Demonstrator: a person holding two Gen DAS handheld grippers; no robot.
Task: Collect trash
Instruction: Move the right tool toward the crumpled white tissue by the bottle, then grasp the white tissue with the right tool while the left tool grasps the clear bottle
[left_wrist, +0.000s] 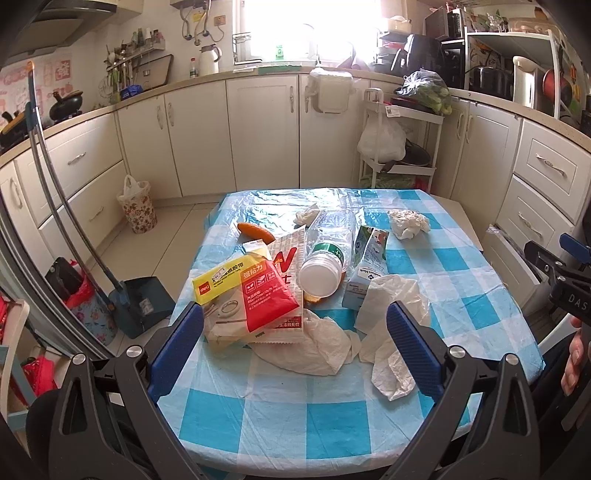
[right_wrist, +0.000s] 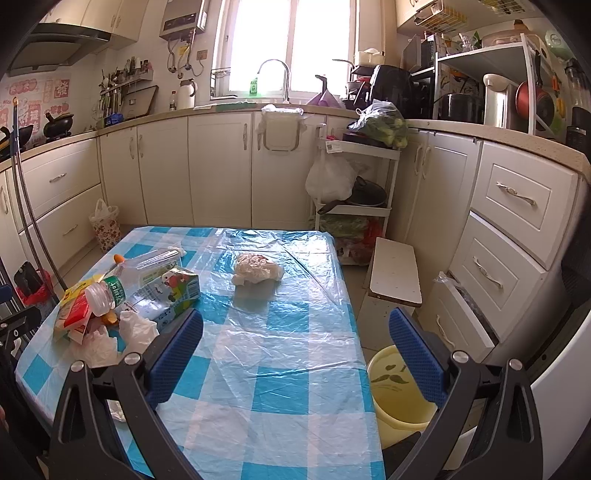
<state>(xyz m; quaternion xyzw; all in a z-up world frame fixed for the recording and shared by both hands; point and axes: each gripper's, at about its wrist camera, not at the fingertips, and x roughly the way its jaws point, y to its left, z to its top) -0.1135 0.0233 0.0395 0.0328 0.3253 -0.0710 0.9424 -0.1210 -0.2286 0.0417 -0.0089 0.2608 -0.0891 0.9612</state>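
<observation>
We hold left gripper (left_wrist: 295, 332) wide open, empty, above trash pile (left_wrist: 280, 280) mid-frame. Right gripper (right_wrist: 295, 343) open too. We go down slow, pinch tissue (left_wrist: 314, 343) first, carry to yellow bin (right_wrist: 399, 391) lower right.

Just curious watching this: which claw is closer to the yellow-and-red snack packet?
Left. The left claw hangs open right over the yellow-and-red snack packet; the right claw hangs open farther off, beside the pile.

Glossy clear plastic sheet (right_wrist: 295, 295) over checked cloth (right_wrist: 280, 391) — crumpled paper tissues (left_wrist: 317, 347), clear plastic bottle (left_wrist: 325, 251)
</observation>
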